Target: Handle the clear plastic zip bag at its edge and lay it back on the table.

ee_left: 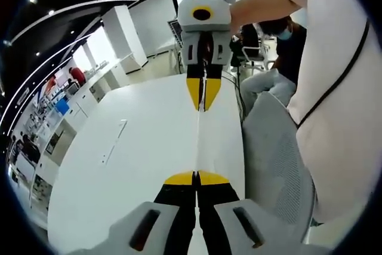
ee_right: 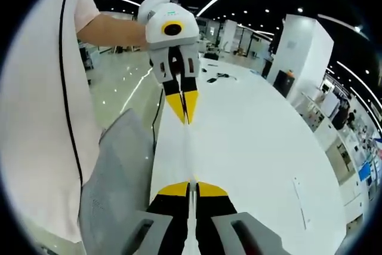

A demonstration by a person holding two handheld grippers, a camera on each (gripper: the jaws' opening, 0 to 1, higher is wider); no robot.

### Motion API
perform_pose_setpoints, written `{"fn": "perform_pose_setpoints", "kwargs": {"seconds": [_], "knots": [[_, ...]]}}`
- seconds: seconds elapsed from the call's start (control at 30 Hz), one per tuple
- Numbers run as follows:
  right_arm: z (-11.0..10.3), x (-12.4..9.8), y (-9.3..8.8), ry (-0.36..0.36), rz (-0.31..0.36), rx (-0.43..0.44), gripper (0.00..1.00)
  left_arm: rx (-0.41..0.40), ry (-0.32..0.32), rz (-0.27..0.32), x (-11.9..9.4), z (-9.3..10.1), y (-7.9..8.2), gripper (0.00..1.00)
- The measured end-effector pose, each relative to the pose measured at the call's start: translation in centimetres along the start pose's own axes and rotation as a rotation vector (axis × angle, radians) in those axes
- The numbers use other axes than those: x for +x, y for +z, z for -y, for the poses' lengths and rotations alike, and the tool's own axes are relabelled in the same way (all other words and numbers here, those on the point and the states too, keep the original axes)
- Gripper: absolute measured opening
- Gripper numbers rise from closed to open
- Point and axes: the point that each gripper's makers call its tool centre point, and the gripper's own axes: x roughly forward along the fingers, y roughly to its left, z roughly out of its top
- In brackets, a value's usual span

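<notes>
The clear plastic zip bag (ee_left: 197, 138) is stretched edge-on between both grippers above the white table (ee_left: 137, 165), showing as a thin pale strip. My left gripper (ee_left: 196, 177) is shut on one edge of it, yellow tips pressed together. Facing it, my right gripper (ee_left: 202, 101) is shut on the opposite edge. In the right gripper view the same bag (ee_right: 188, 147) runs from my right gripper (ee_right: 192, 188) up to my left gripper (ee_right: 185, 116), over the table (ee_right: 256, 141).
A grey mesh chair (ee_left: 274, 159) (ee_right: 119, 171) stands against the table's long edge, beside a person in a white shirt (ee_left: 334, 100) holding the grippers. Another person (ee_left: 280, 46) sits beyond. Small items (ee_right: 215, 77) lie at the table's far end.
</notes>
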Motion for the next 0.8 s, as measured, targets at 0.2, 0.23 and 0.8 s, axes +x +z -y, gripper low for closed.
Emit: {"fn": "perform_pose_setpoints", "kwargs": {"seconds": [0.2,0.23,0.8], "knots": [[0.2,-0.6,-0.7,-0.006,-0.003,0.01,0.0,-0.003,0.004,0.004,-0.2,-0.1,-0.1,0.0],[0.2,-0.7,-0.8,-0.005,-0.003,0.013,0.0,-0.003,0.004,0.005,-0.2,-0.1,0.0,0.0],[0.4,-1.7,-1.6,-0.013,-0.007,0.024,0.0,-0.003,0.015,0.007,-0.6,-0.4,-0.1,0.0]]}}
